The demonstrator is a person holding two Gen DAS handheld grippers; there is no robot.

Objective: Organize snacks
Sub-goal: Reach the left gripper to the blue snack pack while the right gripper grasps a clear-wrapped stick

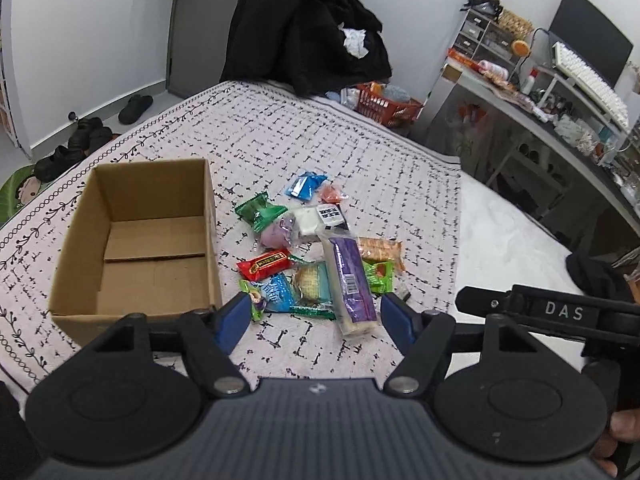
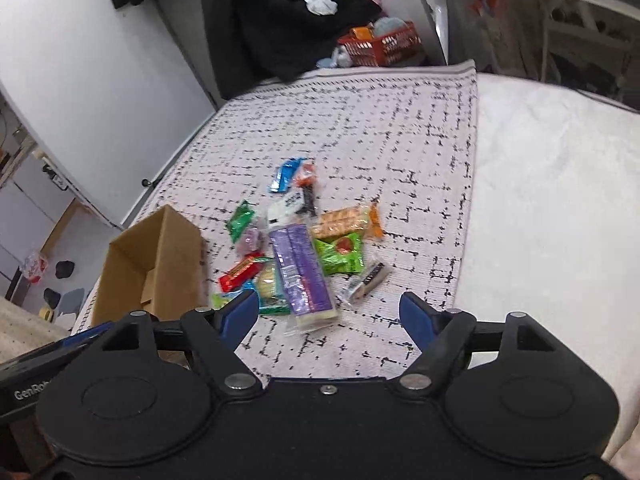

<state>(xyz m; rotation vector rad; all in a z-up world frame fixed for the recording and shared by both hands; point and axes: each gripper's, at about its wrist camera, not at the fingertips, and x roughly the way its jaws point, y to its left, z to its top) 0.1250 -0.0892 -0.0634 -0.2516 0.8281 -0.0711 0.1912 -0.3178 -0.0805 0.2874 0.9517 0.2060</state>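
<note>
Your left hand-held gripper is hovering wide open over the near edge of the snack pile, gripping nothing, and your right hand-held gripper is doing the same from its side, jaws spread and empty. The snacks are lying in a loose heap on the patterned mat, just to the right of the open cardboard box, which is sitting empty on the same mat.

You are judging the first pick, and the long purple pack is lying nearest you and partly on top of the others, so it is the sensible one to lift first. Be closing across its narrow width, near the middle, not along its length; the wrapper looks slick and could slide out of an end grip. Be lowering straight down so the fingers are not scattering the smaller packets beside it, then carrying it left over the box wall before releasing.

Counting what is showing: one box; one long purple pack; one red bar; one orange cracker pack; one blue packet at the far end; two or three green packets, including the green packet; one small dark sandwich biscuit lying apart to the right. Roughly a dozen snacks altogether, though overlaps are making an exact total uncertain.
</note>
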